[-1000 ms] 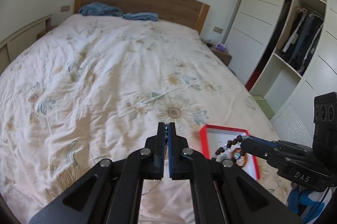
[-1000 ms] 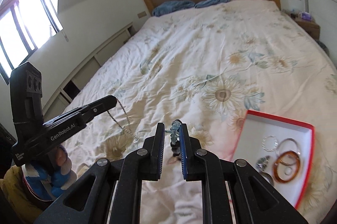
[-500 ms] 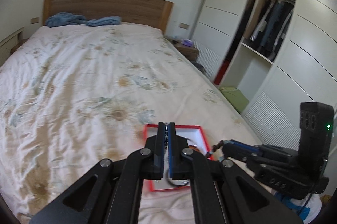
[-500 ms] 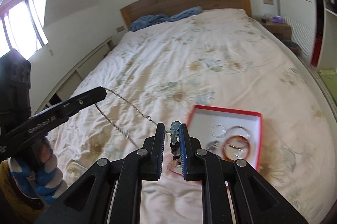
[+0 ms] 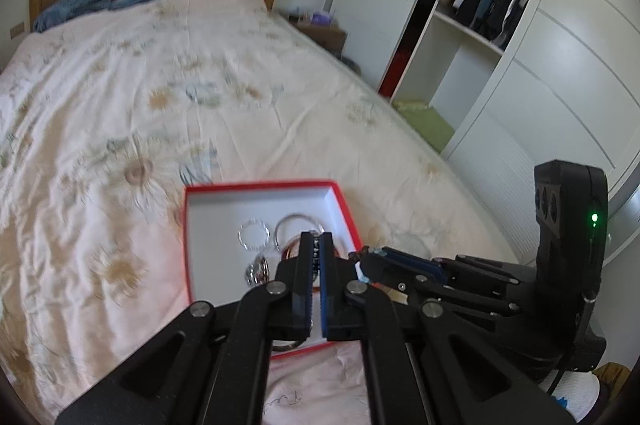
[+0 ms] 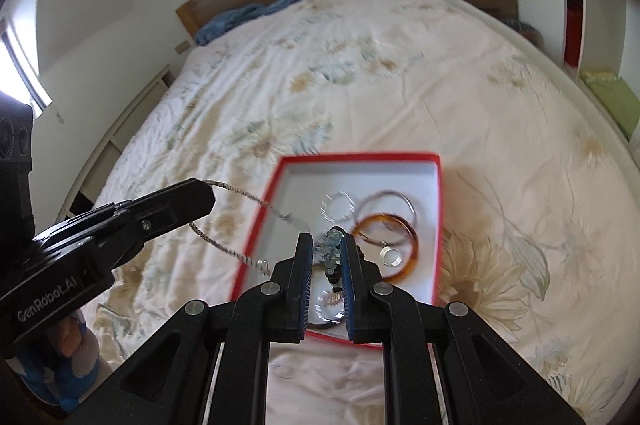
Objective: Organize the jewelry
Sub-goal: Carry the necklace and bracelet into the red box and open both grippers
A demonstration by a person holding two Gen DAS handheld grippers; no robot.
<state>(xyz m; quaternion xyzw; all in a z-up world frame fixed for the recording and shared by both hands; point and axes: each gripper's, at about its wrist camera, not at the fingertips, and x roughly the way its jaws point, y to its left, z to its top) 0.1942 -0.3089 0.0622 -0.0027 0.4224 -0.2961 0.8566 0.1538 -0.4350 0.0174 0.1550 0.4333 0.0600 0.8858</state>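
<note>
Right wrist view: the left gripper is clamped on a silver chain that now drapes over the near-left rim of the red box; a second ago it hung over the bed. The right gripper, jaws narrowly parted around a bead bracelet, has come over the box too. Both pieces look ready for release among the bangles.

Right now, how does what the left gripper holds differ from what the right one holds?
The left gripper pinches a thin silver chain that trails out toward the red box. The right gripper clamps a chunky bracelet of pale blue and dark beads, bunched between its fingers. Both are shut, above the box.
</note>
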